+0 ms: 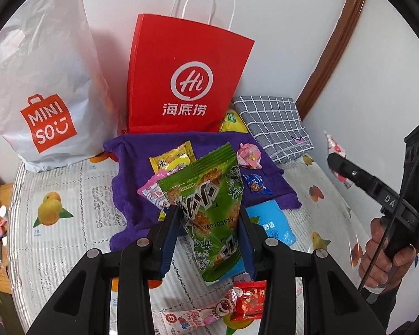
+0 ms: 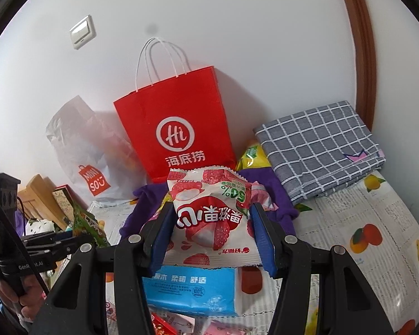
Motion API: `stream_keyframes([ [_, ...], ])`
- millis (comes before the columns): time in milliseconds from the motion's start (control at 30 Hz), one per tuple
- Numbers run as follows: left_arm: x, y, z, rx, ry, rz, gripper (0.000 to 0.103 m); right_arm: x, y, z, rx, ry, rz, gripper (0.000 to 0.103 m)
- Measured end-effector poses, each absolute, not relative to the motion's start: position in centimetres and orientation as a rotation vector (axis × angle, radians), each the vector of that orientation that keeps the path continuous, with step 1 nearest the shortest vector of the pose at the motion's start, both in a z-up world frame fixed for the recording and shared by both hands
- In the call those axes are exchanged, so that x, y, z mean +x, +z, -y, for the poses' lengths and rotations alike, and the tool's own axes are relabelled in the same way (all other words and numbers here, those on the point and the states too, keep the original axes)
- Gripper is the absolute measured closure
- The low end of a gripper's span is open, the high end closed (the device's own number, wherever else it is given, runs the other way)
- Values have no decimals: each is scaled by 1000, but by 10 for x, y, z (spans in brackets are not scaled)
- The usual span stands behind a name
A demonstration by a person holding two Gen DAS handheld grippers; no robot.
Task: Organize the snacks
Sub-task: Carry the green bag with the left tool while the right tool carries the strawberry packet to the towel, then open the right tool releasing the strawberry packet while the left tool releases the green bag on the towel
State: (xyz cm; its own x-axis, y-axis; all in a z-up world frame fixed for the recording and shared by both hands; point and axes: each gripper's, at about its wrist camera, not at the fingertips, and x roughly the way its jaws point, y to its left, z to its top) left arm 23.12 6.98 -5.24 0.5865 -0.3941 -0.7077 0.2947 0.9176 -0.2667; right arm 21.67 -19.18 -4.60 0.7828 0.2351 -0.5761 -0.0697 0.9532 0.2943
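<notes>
Gripping a green snack bag (image 1: 209, 209), the left claw (image 1: 208, 240) holds it above the purple towel (image 1: 134, 195) on the bench. Right claw (image 2: 209, 234) is clamped on a lychee pouch (image 2: 212, 215), raised over a blue tissue pack (image 2: 192, 290). A red bag (image 1: 187, 75) stands at the bench's far edge.

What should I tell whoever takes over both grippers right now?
Left gripper: shut on the green snack packet, held above the table.
Right gripper: shut on the lychee snack packet, also lifted.
Loose snacks remain on the purple towel and the tablecloth; a blue tissue pack lies beside the towel.
Red paper bag and white Miniso bag stand upright at the wall.
Done: two packets picked up. Left: place both, then clear the rest.
</notes>
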Motion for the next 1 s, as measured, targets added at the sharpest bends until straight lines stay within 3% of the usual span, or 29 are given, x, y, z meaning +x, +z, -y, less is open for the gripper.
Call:
stream_keyframes([
  [533,249,-47,-83,-179,-271,-833,65,252,-53,187,197,260,-686,49],
  [1000,291,-73,-94,-204,-179,-883,65,326,-107,165,65,341,-801,49],
])
